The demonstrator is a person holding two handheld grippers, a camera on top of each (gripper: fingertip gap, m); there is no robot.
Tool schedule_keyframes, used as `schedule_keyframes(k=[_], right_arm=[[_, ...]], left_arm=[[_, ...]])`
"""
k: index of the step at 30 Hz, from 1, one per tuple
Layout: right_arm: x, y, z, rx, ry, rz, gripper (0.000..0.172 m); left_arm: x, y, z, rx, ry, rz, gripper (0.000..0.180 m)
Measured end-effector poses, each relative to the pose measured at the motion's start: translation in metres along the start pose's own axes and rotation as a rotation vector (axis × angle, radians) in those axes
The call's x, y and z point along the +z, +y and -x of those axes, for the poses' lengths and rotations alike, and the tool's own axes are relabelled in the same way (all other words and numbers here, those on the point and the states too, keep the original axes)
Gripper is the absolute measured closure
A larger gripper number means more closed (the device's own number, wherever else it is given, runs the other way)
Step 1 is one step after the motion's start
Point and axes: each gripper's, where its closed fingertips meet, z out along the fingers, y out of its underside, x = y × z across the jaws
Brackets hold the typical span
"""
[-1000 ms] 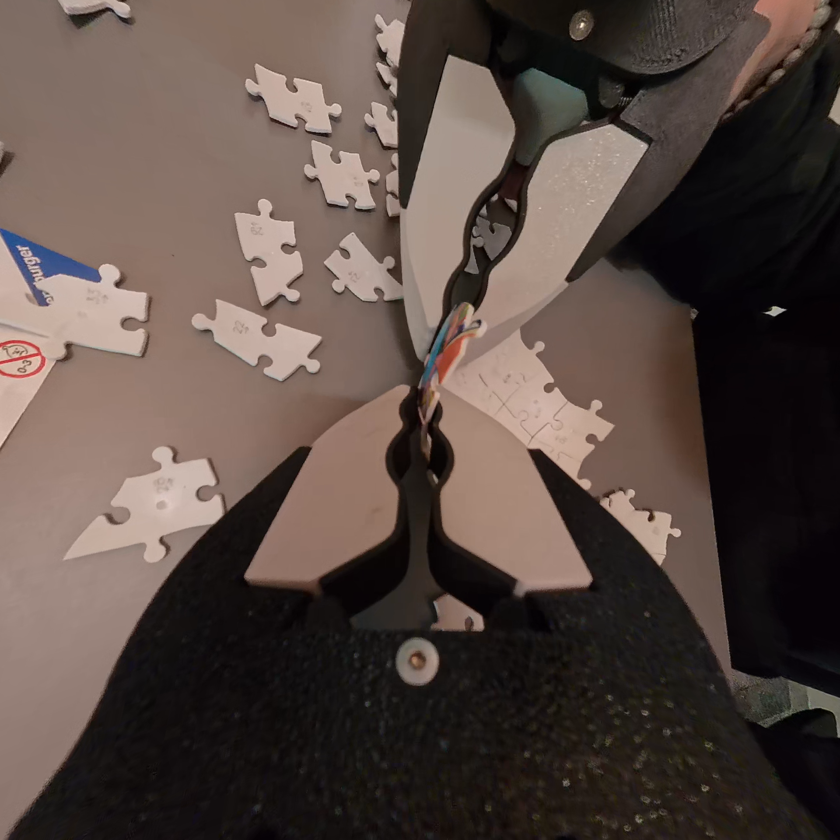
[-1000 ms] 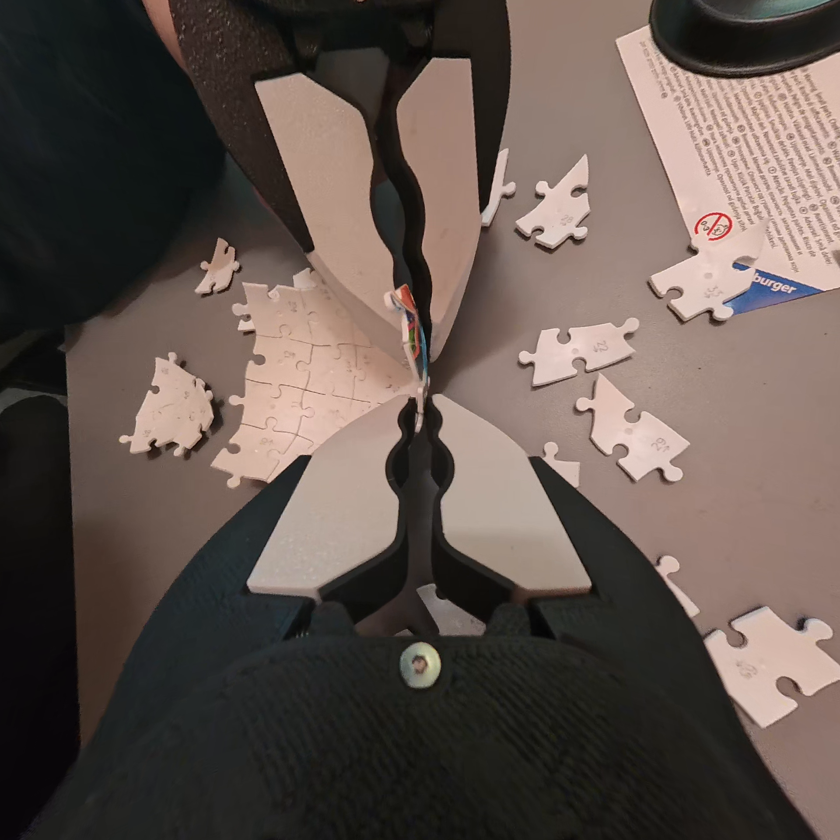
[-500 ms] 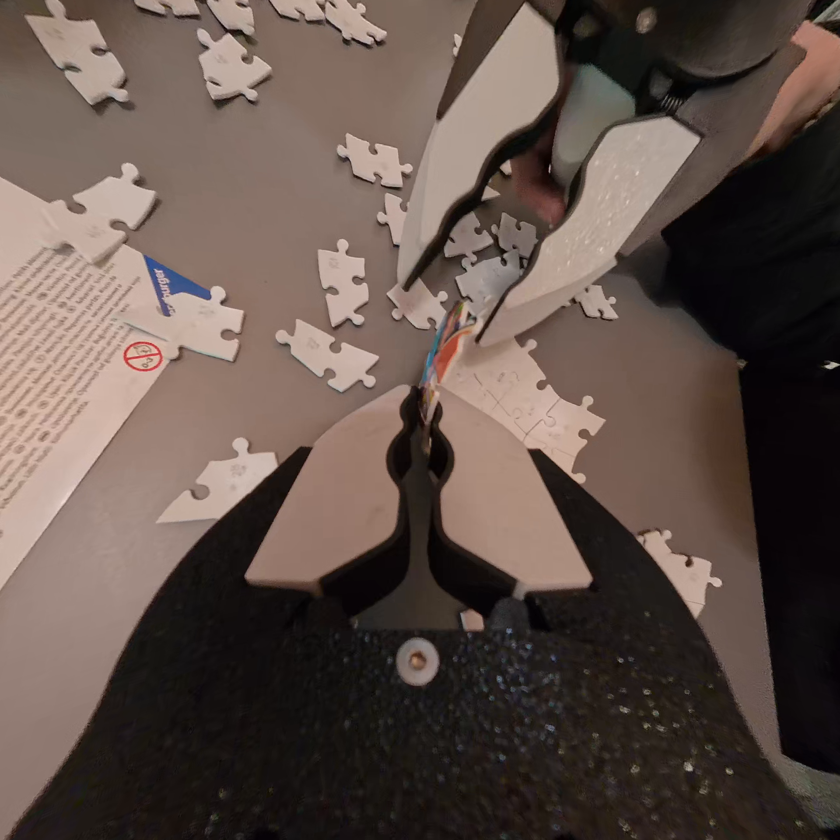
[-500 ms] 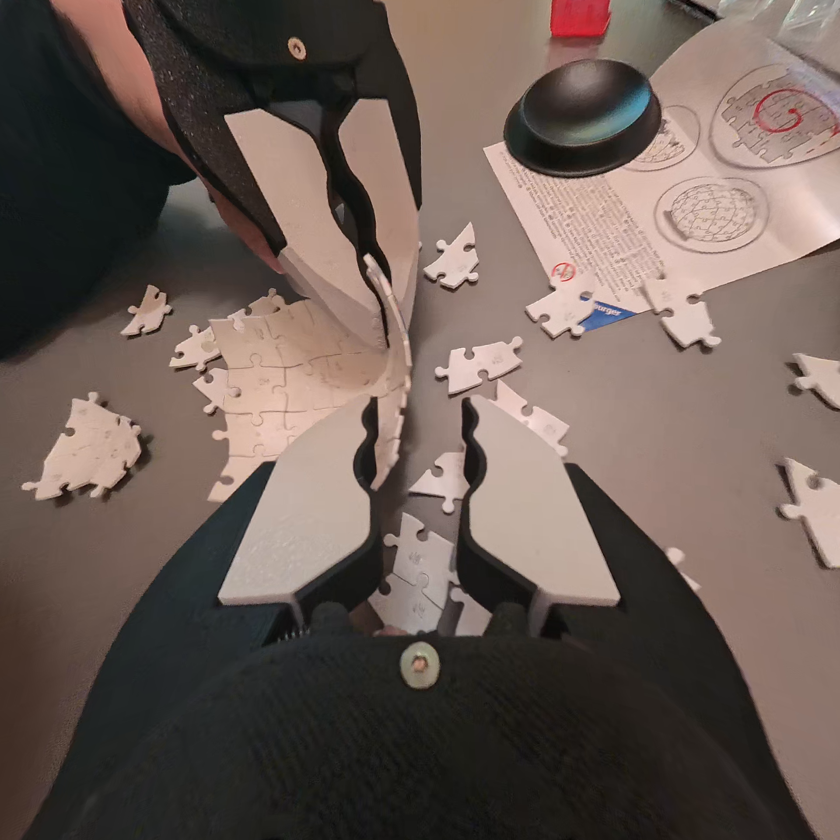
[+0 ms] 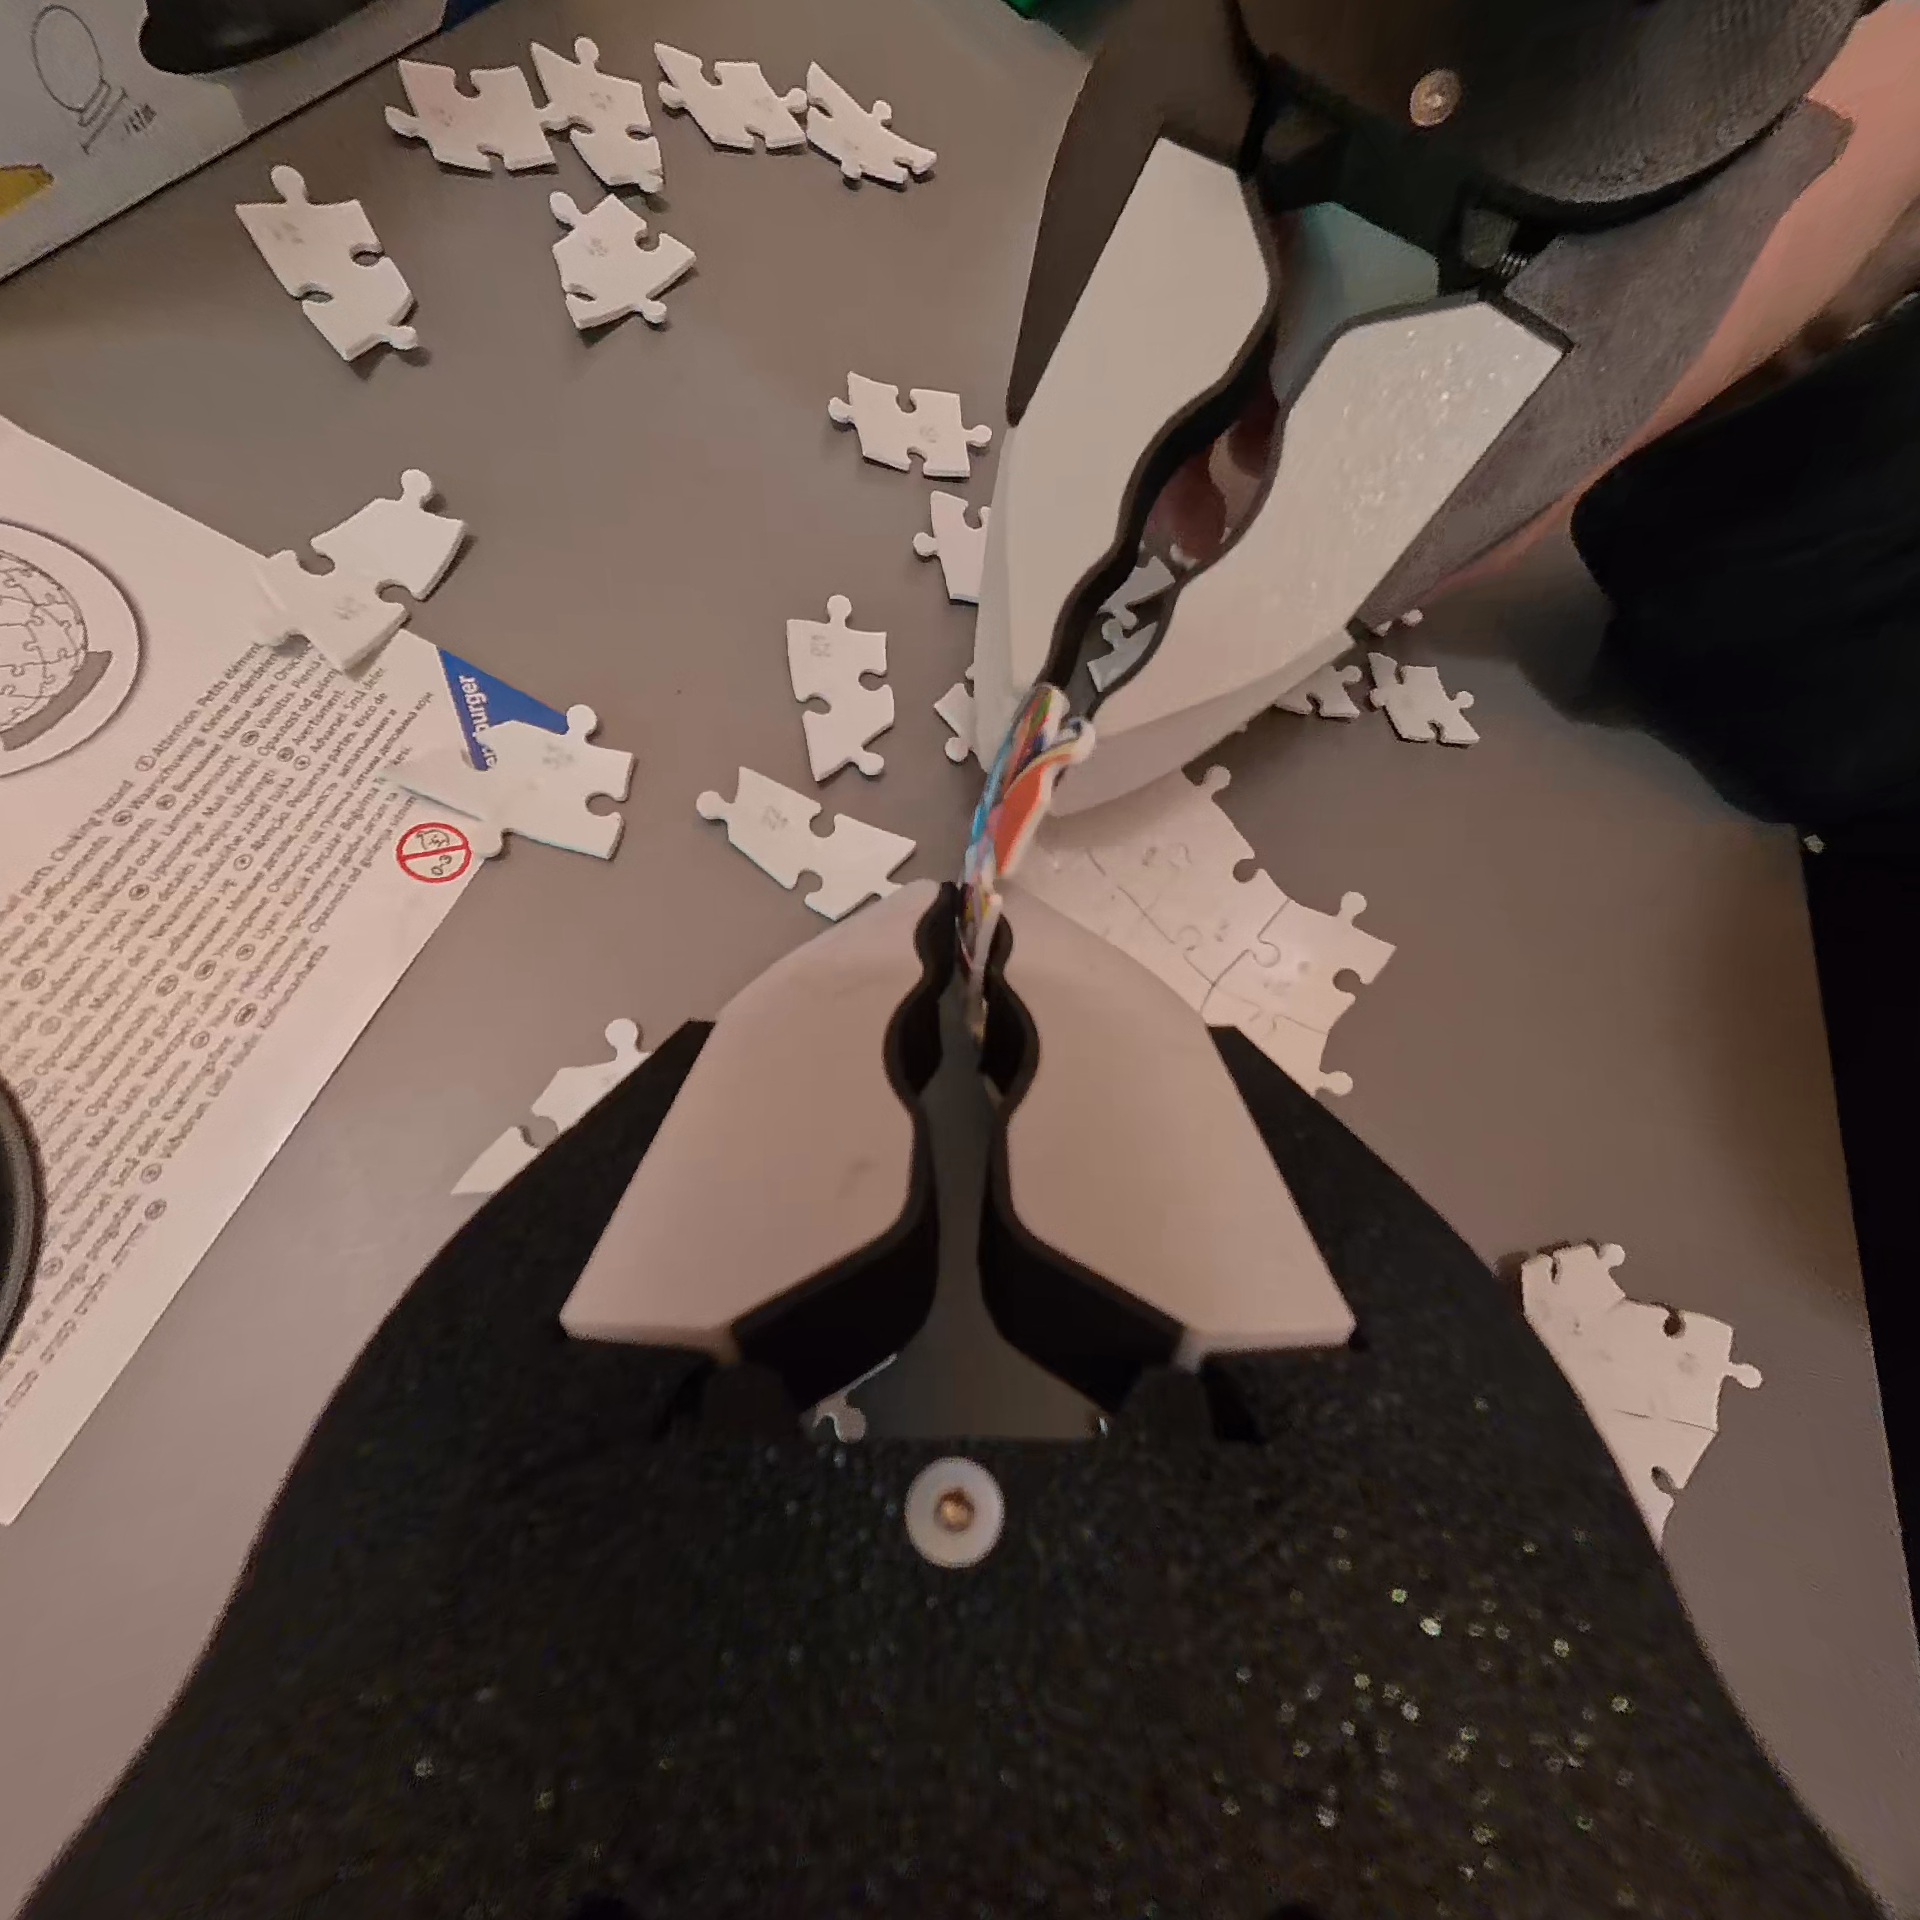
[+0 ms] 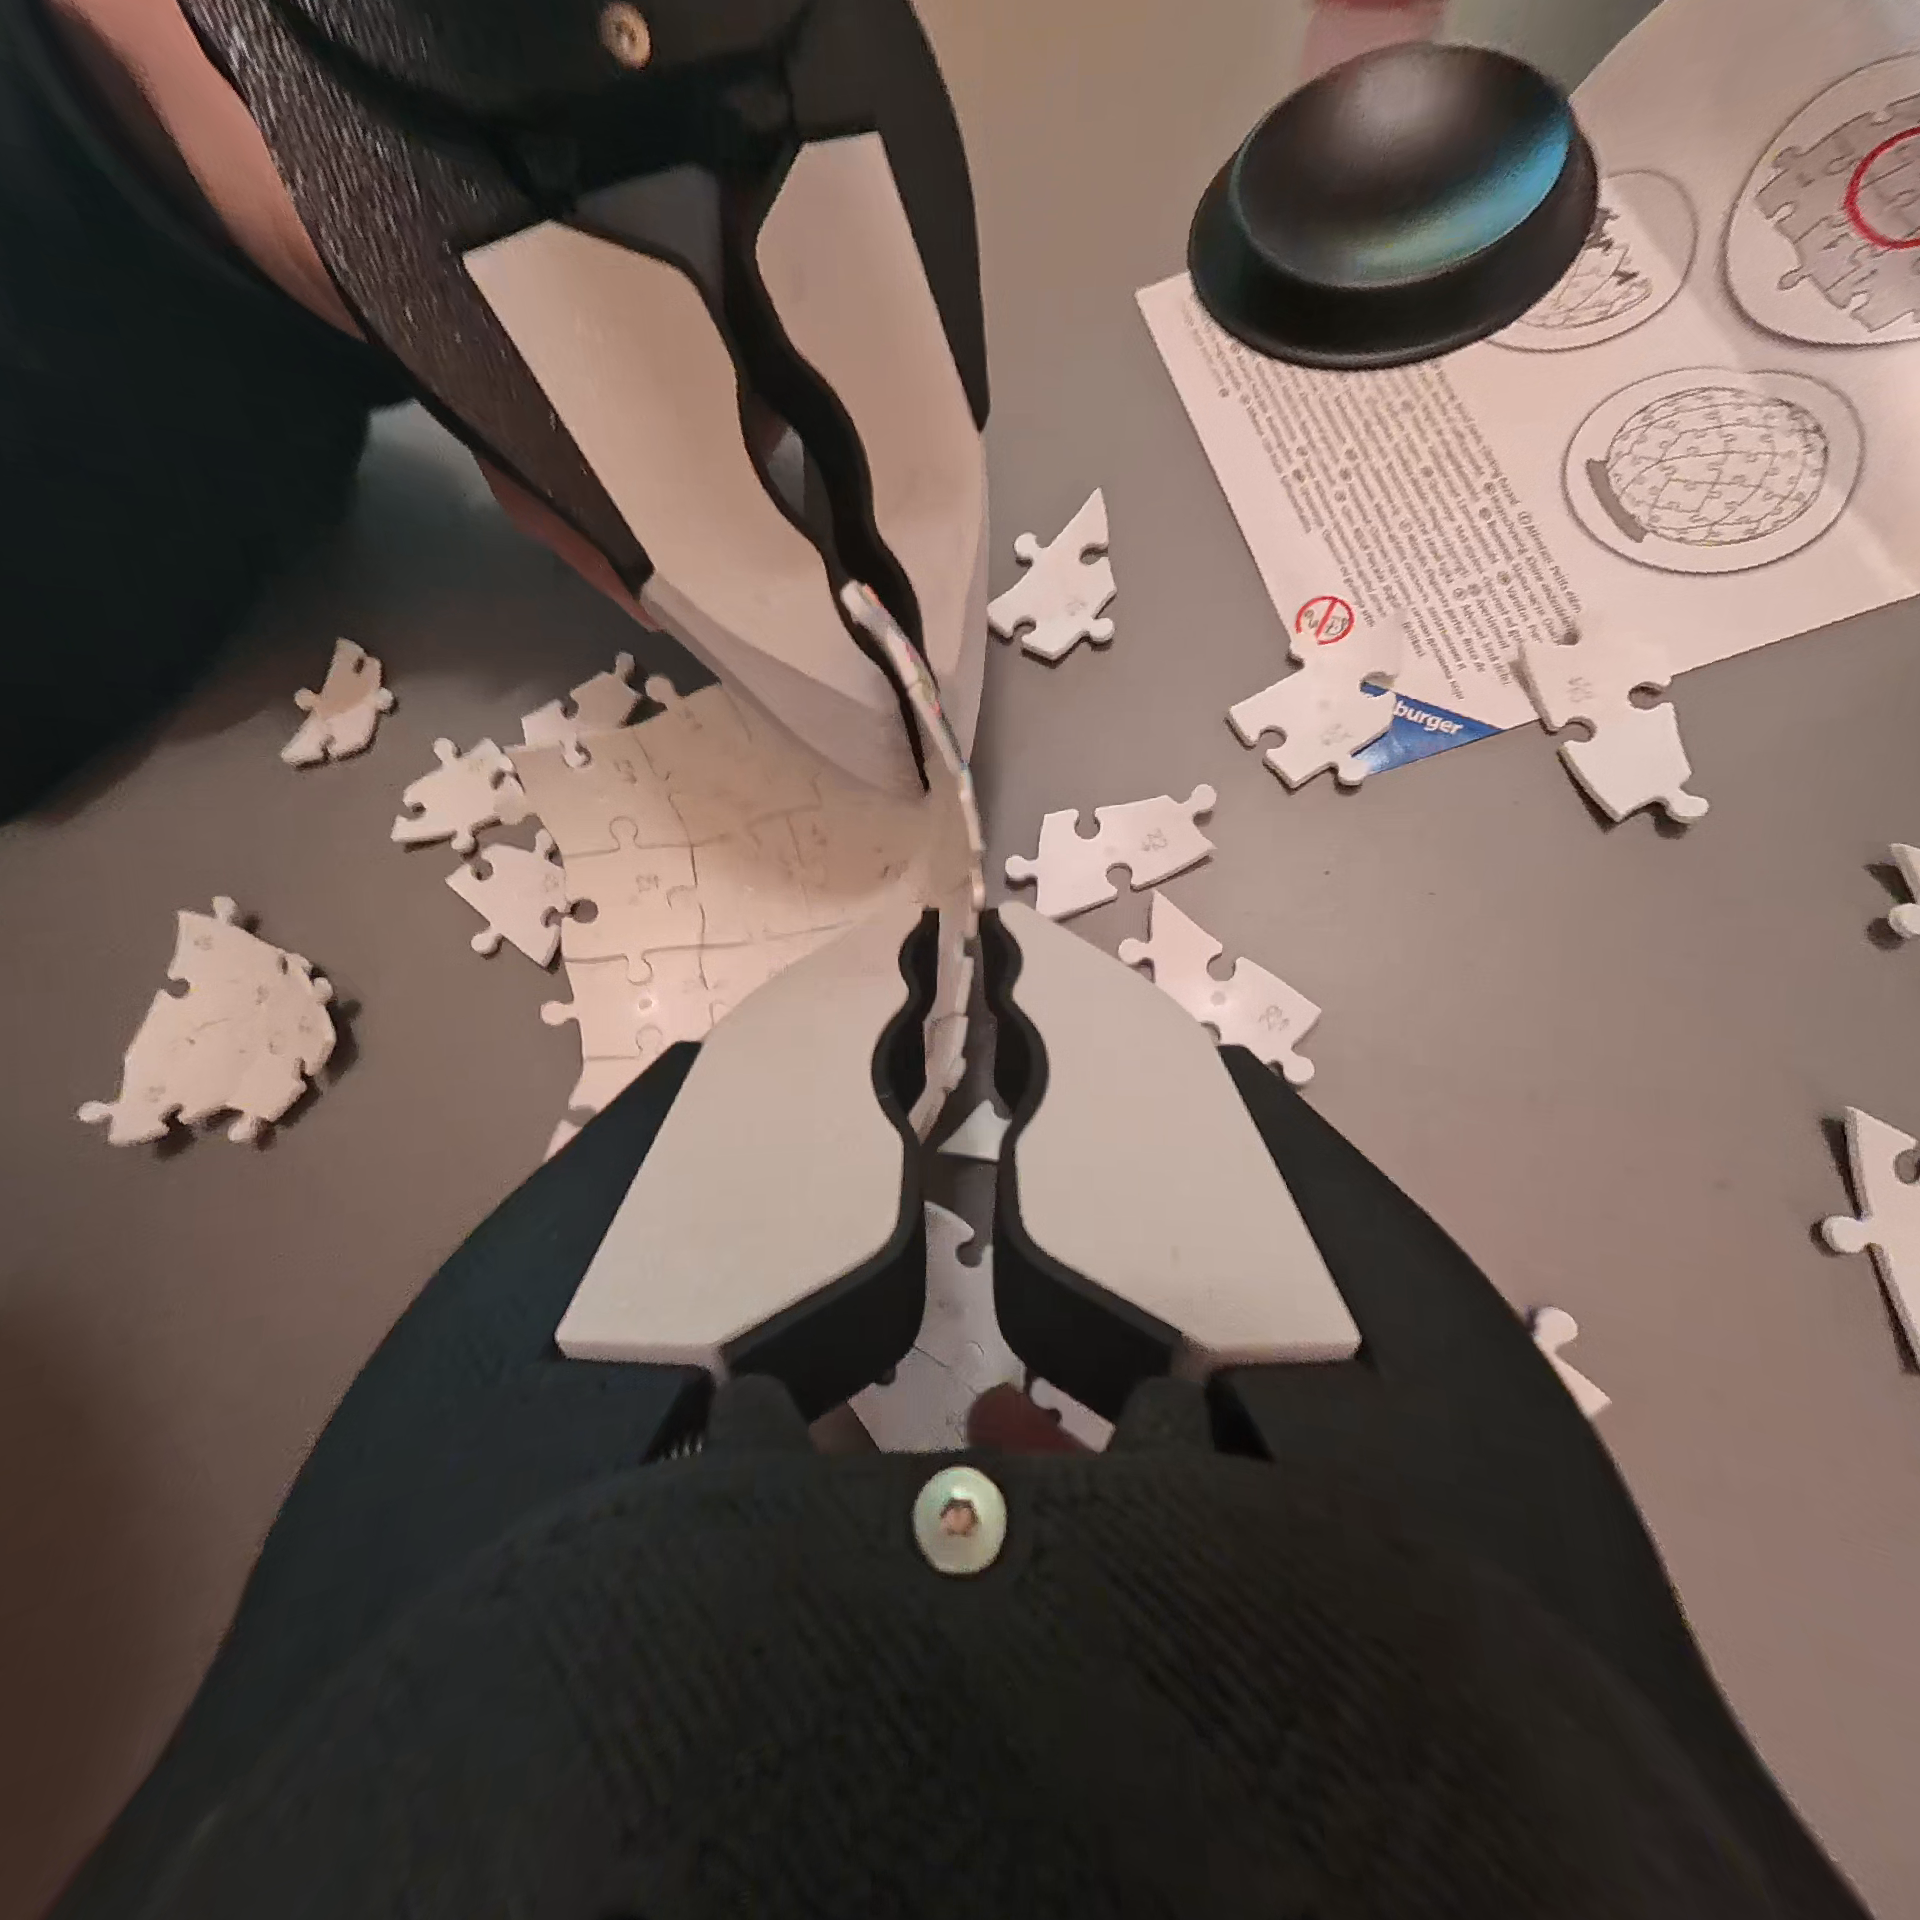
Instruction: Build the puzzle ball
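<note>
A curved strip of joined puzzle pieces [image 5: 1003,821], colourful on one face and white on the other, is held upright on edge between the two tools, above a larger white joined section [image 6: 675,862] lying on the grey tabletop [image 5: 623,540]. The left tool [image 5: 971,920] is closed on the strip's near end, its pads pressed against both faces. The right tool [image 6: 961,925] is closed on the opposite end, its fingers narrowly parted by the strip's thickness.

The strip's long axis runs straight from one tool to the other, so the tools face each other tip to tip, almost touching, with only the strip between them. Both are angled down toward the tabletop, the right one reaching in from the far side in the left wrist view. Loose white pieces [image 5: 805,842] are scattered around, and a printed leaflet [image 6: 1507,499] with a black domed base [image 6: 1392,208] on it lies toward the tabletop's far edge.
</note>
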Motion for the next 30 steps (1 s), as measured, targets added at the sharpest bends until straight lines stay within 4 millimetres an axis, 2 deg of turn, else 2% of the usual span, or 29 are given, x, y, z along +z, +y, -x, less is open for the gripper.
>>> schedule_keyframes(k=[13, 18, 30], right_arm=[[0.0041, 0.0038, -0.003, 0.043, -0.015, 0.066, 0.168], [0.0044, 0.0002, -0.0016, -0.016, 0.012, 0.084, 0.169], [0.004, -0.0007, 0.0, -0.034, 0.07, 0.141, 0.169]], left_arm=[[-0.0002, 0.0002, 0.0029, 0.022, -0.014, -0.008, 0.179], [-0.0025, 0.0026, 0.0044, 0.026, -0.016, -0.001, 0.178], [-0.0049, 0.0004, 0.0016, 0.103, -0.057, 0.015, 0.171]])
